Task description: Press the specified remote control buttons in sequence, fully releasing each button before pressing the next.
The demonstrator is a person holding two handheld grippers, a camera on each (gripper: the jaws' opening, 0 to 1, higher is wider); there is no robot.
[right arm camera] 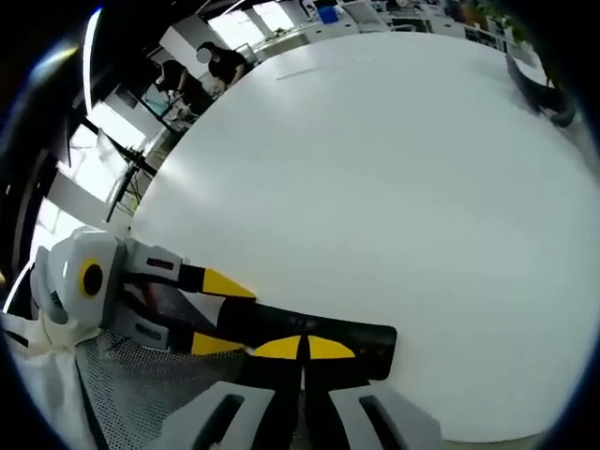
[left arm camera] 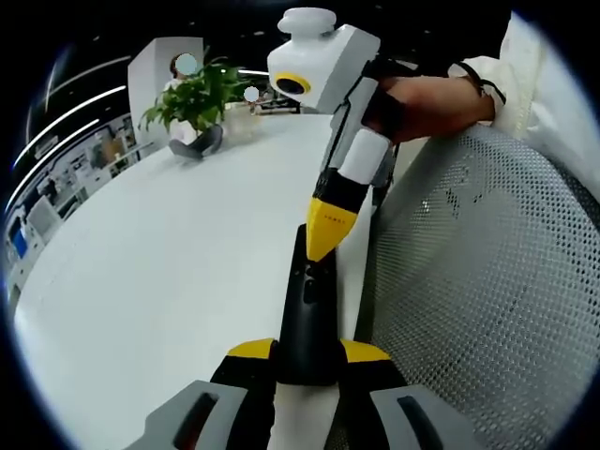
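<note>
Two yellow-tipped grippers meet on one black remote control [left arm camera: 307, 319] at the near edge of a white table [left arm camera: 169, 272]. In the left gripper view, the left gripper [left arm camera: 307, 352] clamps the near end of the remote between its jaws, holding it so that it extends forward over the table edge. Just beyond, the right gripper [left arm camera: 328, 230], jaws drawn together to a single point, comes down from above and touches the remote's upper face. Beside it lies a grey mesh chair back [left arm camera: 487, 291]; a person's hand [left arm camera: 431, 103] holds the right gripper's body. Farther off stands a potted plant [left arm camera: 197, 98]. In the right gripper view, the right gripper [right arm camera: 302, 349] rests its closed tips on the remote [right arm camera: 328, 337], with the left gripper [right arm camera: 220, 314] gripping it from the left.
</note>
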